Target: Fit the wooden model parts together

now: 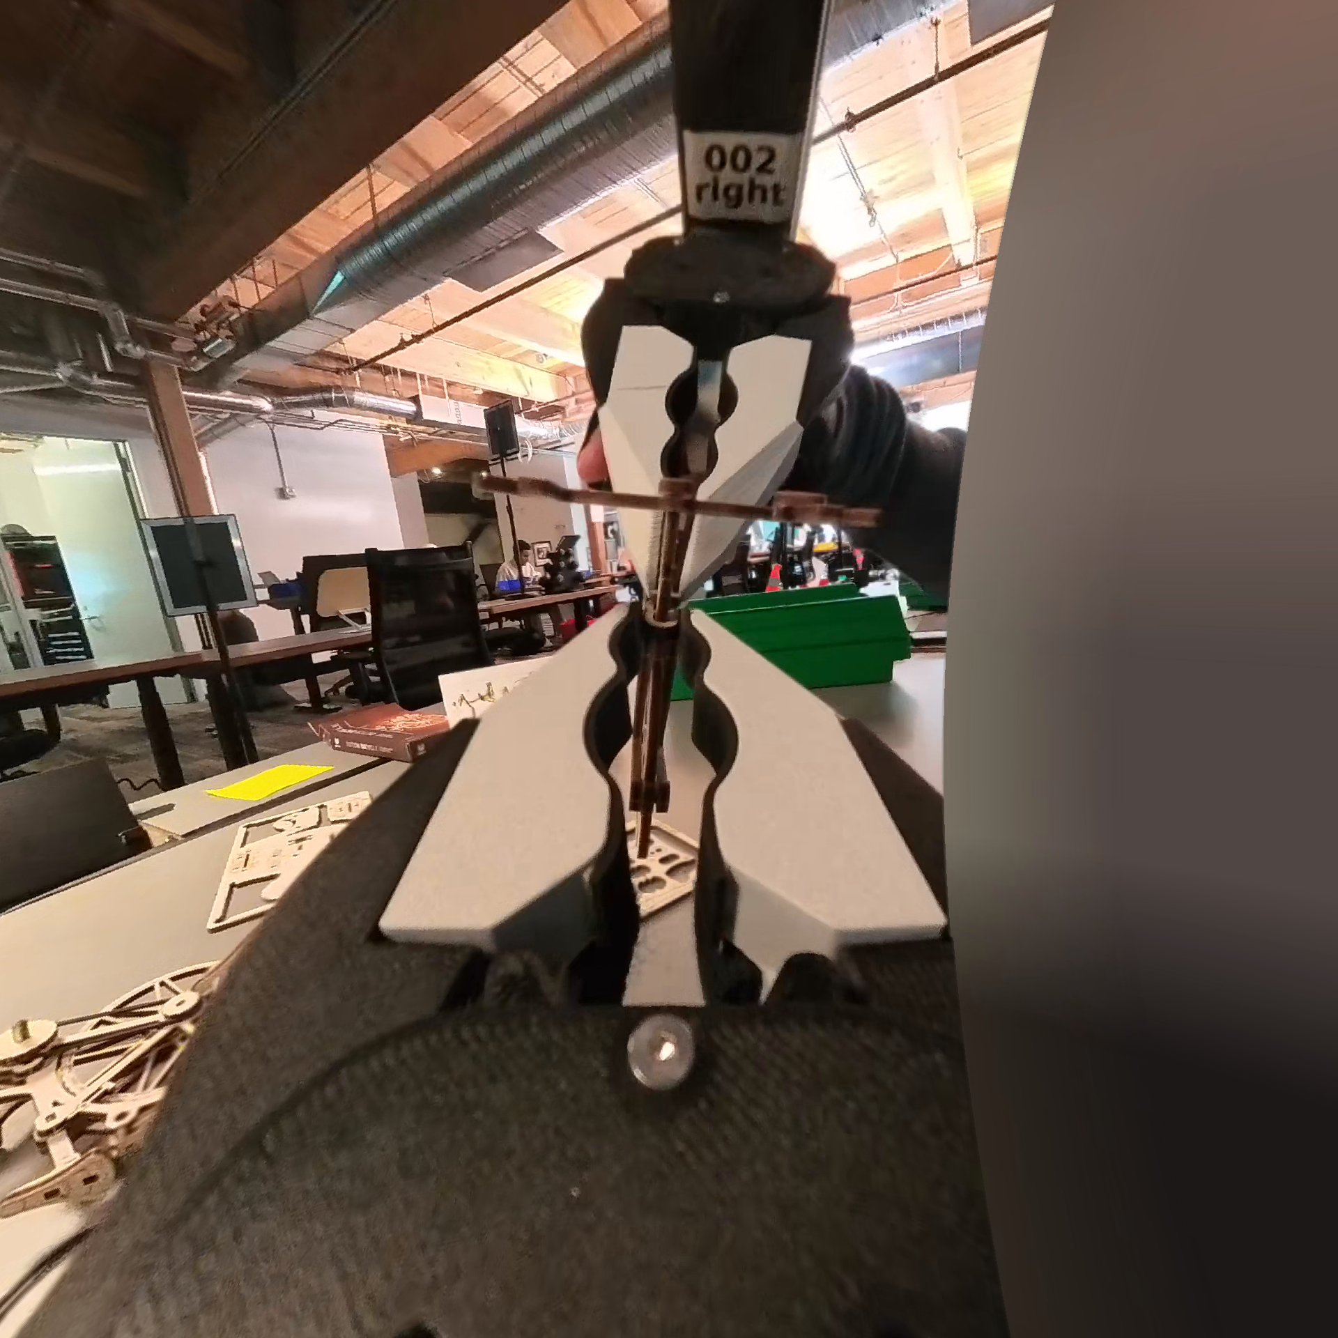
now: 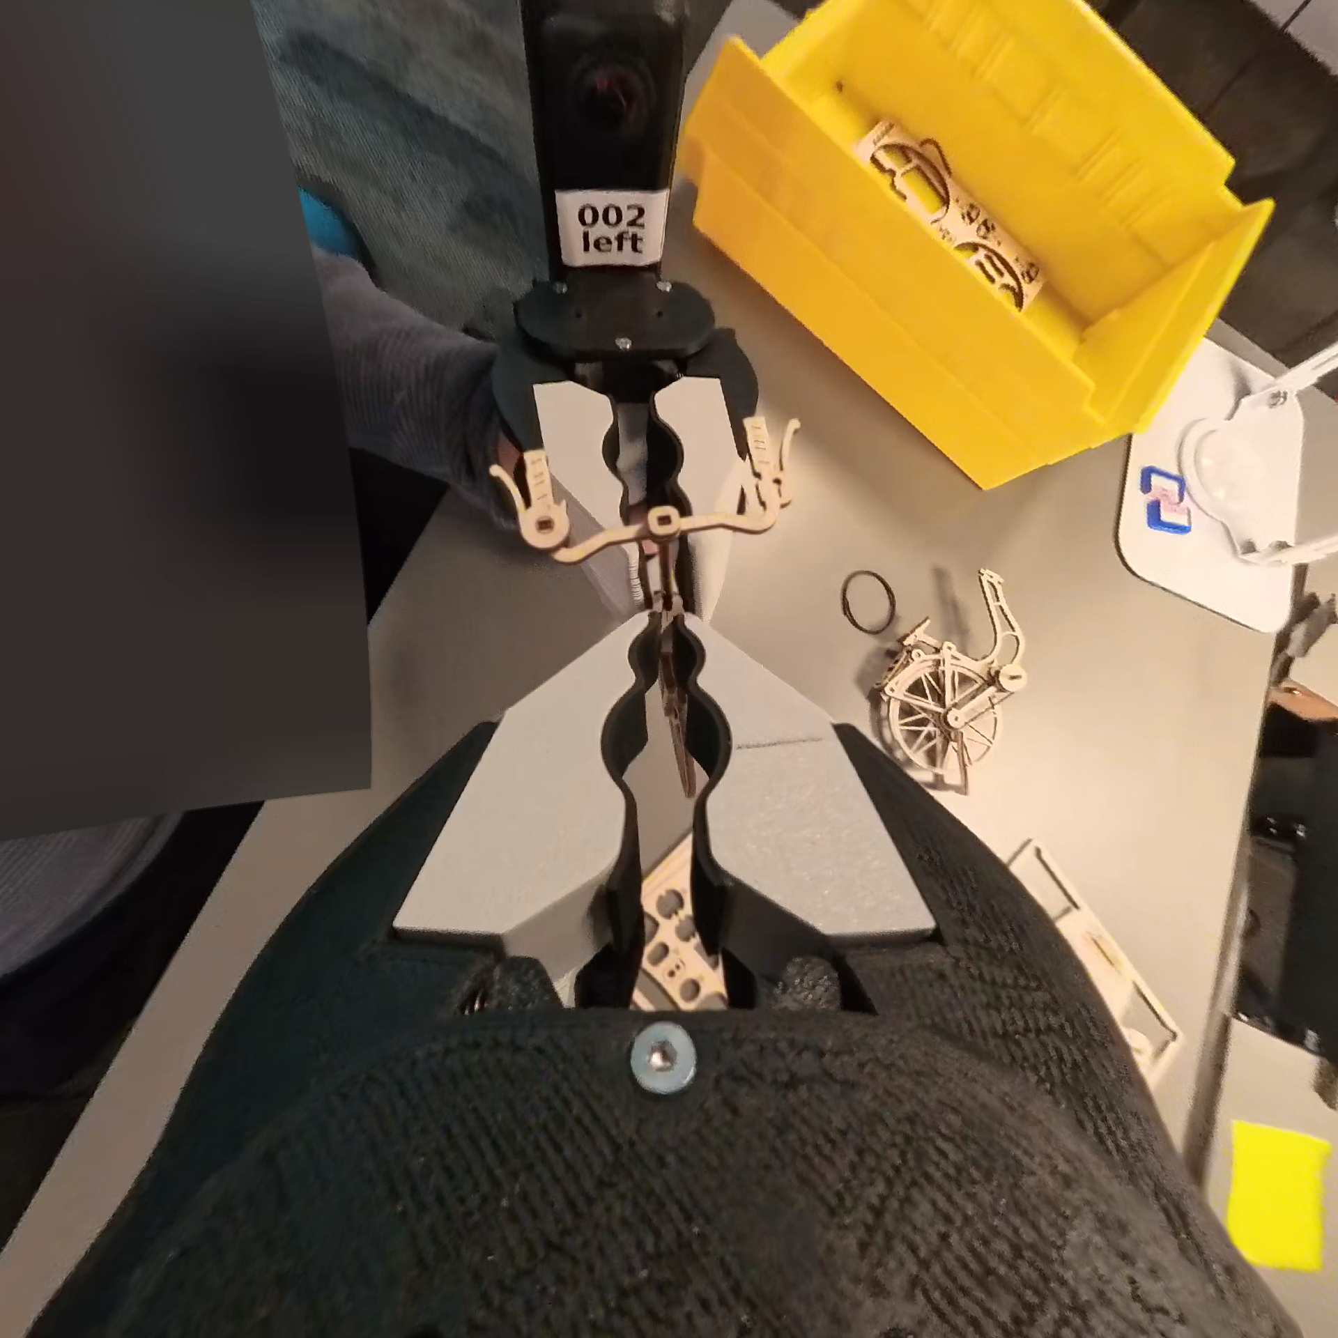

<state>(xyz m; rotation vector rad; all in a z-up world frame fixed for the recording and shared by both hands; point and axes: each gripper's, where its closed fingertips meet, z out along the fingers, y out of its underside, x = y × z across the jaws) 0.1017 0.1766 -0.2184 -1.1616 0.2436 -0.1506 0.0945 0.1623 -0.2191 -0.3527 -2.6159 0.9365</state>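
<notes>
My right gripper (image 2: 662, 615) and left gripper (image 1: 655, 615) meet tip to tip, both closed on the thin wooden fork (image 2: 677, 724), its long axis toward 12 o'clock, where the handlebar (image 2: 662, 523) crosses it.

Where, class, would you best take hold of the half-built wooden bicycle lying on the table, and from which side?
Probably the layered frame beside the wheel, coming straight down. The bicycle seems to lie on its side on the table, so the frame's opposite edges face the fingers; spokes and curved arm look fragile.
</notes>
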